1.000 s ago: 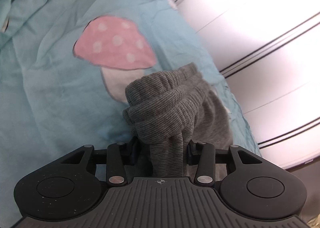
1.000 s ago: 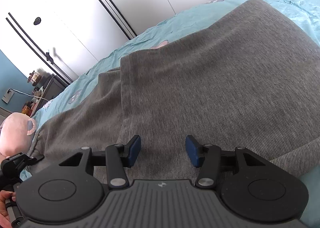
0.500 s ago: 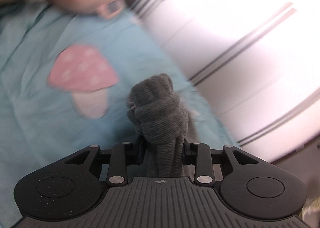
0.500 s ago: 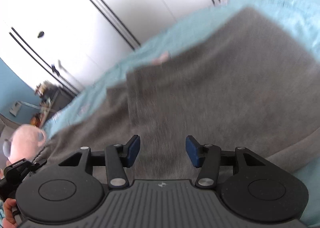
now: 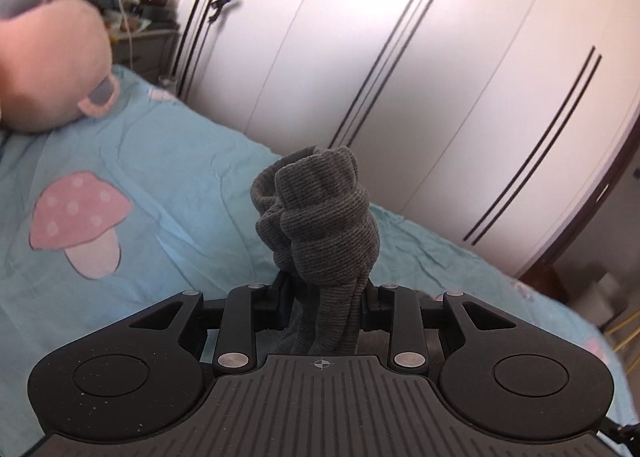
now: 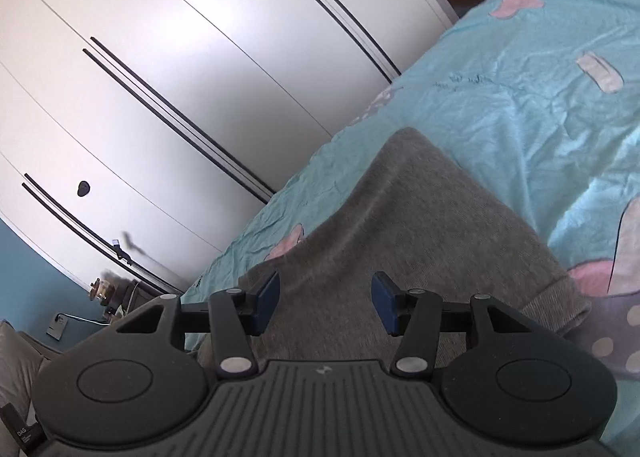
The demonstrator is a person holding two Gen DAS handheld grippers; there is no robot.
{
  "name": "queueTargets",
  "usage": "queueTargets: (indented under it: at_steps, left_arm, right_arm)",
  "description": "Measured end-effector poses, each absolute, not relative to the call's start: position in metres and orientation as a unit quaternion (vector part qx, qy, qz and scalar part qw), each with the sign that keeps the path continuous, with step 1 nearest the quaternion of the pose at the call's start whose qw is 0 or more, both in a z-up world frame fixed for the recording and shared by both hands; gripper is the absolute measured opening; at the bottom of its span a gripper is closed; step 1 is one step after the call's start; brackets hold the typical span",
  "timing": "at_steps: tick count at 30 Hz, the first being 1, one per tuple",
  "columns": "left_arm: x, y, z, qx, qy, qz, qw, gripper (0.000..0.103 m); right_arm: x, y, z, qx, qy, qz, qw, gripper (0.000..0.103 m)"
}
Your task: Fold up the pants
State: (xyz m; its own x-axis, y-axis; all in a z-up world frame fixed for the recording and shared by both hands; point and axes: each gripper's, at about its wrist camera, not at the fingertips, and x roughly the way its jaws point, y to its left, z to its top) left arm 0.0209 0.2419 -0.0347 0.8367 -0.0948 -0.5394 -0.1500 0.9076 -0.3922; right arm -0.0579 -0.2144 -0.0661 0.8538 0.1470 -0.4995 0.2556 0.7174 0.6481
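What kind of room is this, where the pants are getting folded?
Most likely a bedroom: a bed with a turquoise mushroom-print sheet, tall white wardrobe doors alongside it, and a pink plush toy lying on the sheet.

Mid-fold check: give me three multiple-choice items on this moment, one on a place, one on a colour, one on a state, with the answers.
1. Where is the bunched end of the grey pants?
A. between the left gripper's fingers
B. flat on the bed sheet
C. on the pink plush

2. What colour is the bed sheet?
A. white
B. light blue with pink mushrooms
C. plain grey

3. How does the right gripper stand?
A. clamped on a sock
B. clamped on the sheet
C. fingers apart, pads clear of the cloth

Answers:
1. A, the left gripper pinches the wad, which sticks up above its fingers.
2. B, a pink mushroom print lies on light blue.
3. C, the blue pads stand wide over the pants.
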Motion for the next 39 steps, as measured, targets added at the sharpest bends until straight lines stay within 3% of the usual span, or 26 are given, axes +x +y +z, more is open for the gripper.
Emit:
queueTargets:
  at_steps: [7, 12, 17, 21, 22, 24, 25, 26, 27, 31, 33, 39]
  left_arm:
    - [0.022, 0.176, 0.000, -0.146, 0.258, -0.024, 0.955, 0.032]
    - [0.010, 0.069, 0.021, -0.062, 0.213, -0.142, 0.965, 0.032]
    - [0.008, -0.045, -0.030, 0.034, 0.242, -0.219, 0.945, 0.034]
    - [0.021, -0.099, -0.105, 0.137, 0.357, -0.289, 0.877, 0.042]
    - [0.019, -0.099, -0.111, 0.151, 0.371, -0.297, 0.867, 0.044]
    - [0.007, -0.086, -0.107, 0.154, 0.352, -0.312, 0.869, 0.064]
    - [0.003, -0.076, -0.099, 0.139, 0.349, -0.326, 0.867, 0.078]
    - [-0.001, -0.063, -0.090, 0.116, 0.349, -0.335, 0.867, 0.087]
    - [-0.003, -0.045, -0.082, 0.086, 0.347, -0.342, 0.869, 0.089]
    - [-0.001, 0.039, -0.063, -0.042, 0.371, -0.273, 0.886, 0.095]
    - [0.000, 0.081, -0.063, -0.107, 0.392, -0.205, 0.890, 0.095]
    - [0.001, 0.197, -0.103, -0.265, 0.420, -0.045, 0.867, 0.095]
  right_arm:
    - [-0.058, -0.218, -0.071, 0.397, 0.268, -0.012, 0.878, 0.051]
    - [-0.068, -0.240, -0.065, 0.418, 0.236, -0.031, 0.877, 0.051]
    - [-0.078, -0.268, -0.071, 0.439, 0.218, -0.058, 0.870, 0.051]
    - [-0.081, -0.284, -0.083, 0.452, 0.223, -0.077, 0.860, 0.051]
    - [-0.082, -0.288, -0.087, 0.457, 0.228, -0.078, 0.856, 0.051]
    - [-0.083, -0.295, -0.096, 0.472, 0.236, -0.078, 0.846, 0.057]
    - [-0.083, -0.297, -0.100, 0.479, 0.240, -0.070, 0.841, 0.059]
    - [-0.081, -0.297, -0.104, 0.484, 0.247, -0.059, 0.837, 0.066]
    - [-0.077, -0.296, -0.107, 0.490, 0.257, -0.050, 0.831, 0.075]
    - [-0.061, -0.284, -0.116, 0.496, 0.292, -0.010, 0.818, 0.078]
    - [-0.054, -0.274, -0.110, 0.467, 0.302, -0.006, 0.831, 0.089]
    - [-0.025, -0.246, -0.109, 0.397, 0.341, -0.009, 0.852, 0.091]
